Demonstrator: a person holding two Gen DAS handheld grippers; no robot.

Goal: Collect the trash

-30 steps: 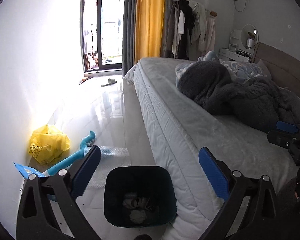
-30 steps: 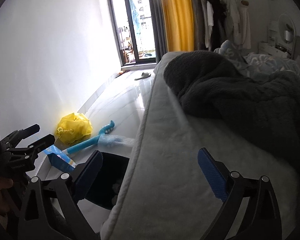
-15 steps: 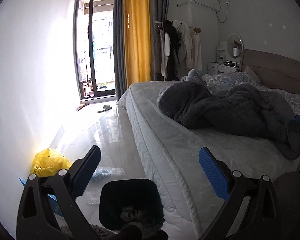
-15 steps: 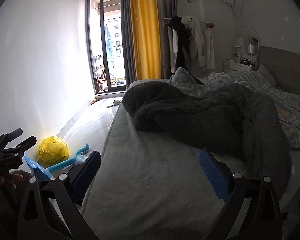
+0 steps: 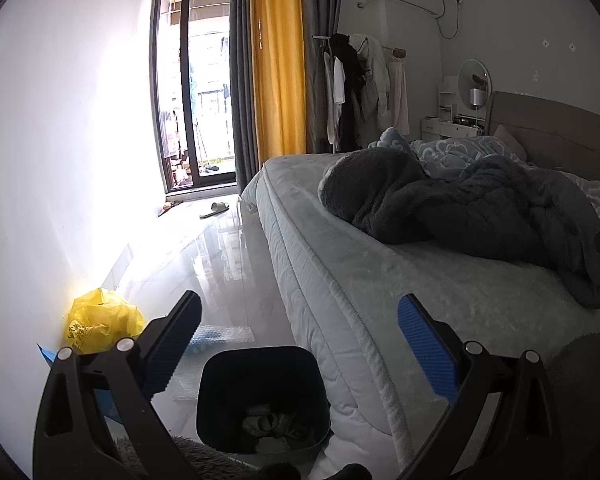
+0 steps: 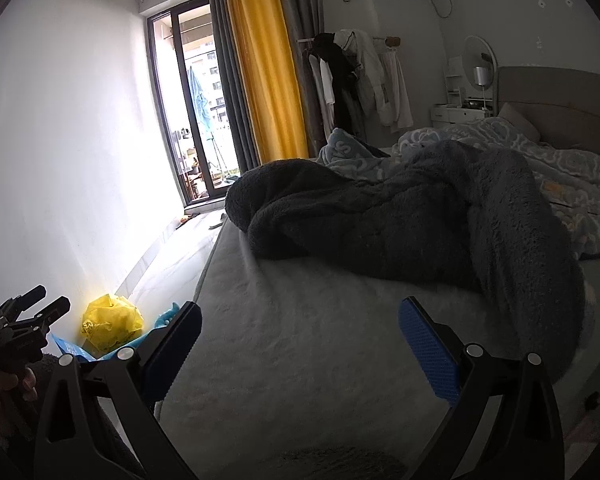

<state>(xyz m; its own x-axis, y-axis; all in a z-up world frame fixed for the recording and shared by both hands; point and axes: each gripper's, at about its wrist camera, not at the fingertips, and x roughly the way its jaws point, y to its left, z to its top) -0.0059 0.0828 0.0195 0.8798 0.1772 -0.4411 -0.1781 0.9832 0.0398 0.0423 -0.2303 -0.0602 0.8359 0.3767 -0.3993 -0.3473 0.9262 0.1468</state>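
Note:
A dark trash bin point(image 5: 262, 364) stands on the floor beside the bed, with crumpled paper point(image 5: 270, 426) inside. My left gripper point(image 5: 300, 344) is open and empty, held above the bin. A yellow plastic bag point(image 5: 102, 322) lies by the wall, with bubble wrap point(image 5: 216, 336) and a blue carton point(image 5: 46, 352) near it. My right gripper point(image 6: 300, 344) is open and empty over the bed's foot end. The yellow bag point(image 6: 110, 322), the blue carton point(image 6: 70, 348) and the left gripper point(image 6: 28, 316) show at the left of the right wrist view.
A bed point(image 5: 380, 280) with a dark fleece blanket point(image 5: 460, 208) fills the right side. A glossy floor point(image 5: 204, 256) runs to a balcony door point(image 5: 196, 108), with a slipper point(image 5: 214, 210) near it. A white wall point(image 5: 60, 140) is at the left. Clothes point(image 5: 360, 88) hang by yellow curtains.
Both grippers have risen and tilted up, so more of the room shows. The bin has slid lower in the left wrist view. Both jaws stay open.

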